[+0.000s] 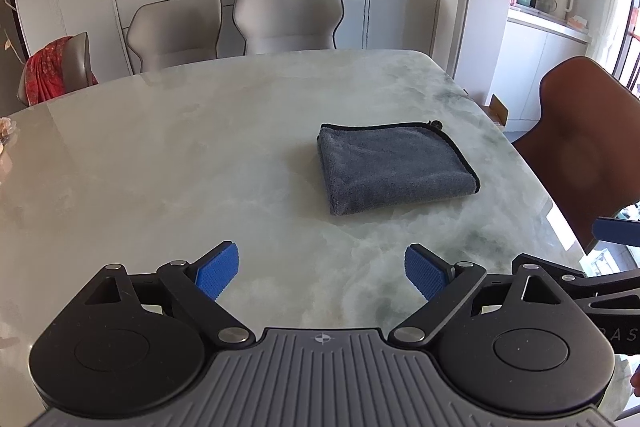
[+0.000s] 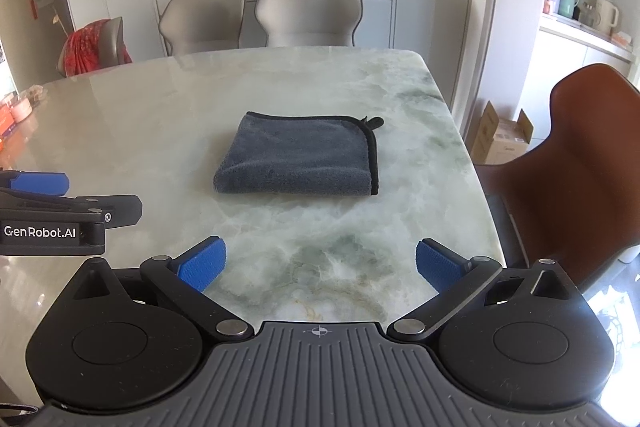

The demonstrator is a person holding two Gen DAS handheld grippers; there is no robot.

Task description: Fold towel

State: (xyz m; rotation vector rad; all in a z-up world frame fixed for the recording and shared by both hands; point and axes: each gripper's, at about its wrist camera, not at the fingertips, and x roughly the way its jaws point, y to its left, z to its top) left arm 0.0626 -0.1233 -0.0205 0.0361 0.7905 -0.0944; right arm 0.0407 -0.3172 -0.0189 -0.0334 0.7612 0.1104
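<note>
A grey towel [image 1: 394, 167] with black trim lies folded into a small thick rectangle on the marble table [image 1: 180, 155]; its hanging loop sticks out at the far right corner. In the right wrist view the same towel [image 2: 300, 157] sits straight ahead. My left gripper [image 1: 322, 273] hangs over the near table, back and left of the towel, its blue pads [image 1: 218, 273] spread wide with nothing between them. My right gripper [image 2: 320, 267] is also open and empty, short of the towel. Each gripper shows at the edge of the other's view.
Two grey chairs [image 1: 236, 19] stand at the table's far side, a brown chair [image 2: 576, 163] at its right edge, and a chair with a red cloth [image 1: 44, 75] at the far left. Small items [image 2: 20, 111] sit on the table's left end. A cardboard box [image 2: 502, 137] is on the floor.
</note>
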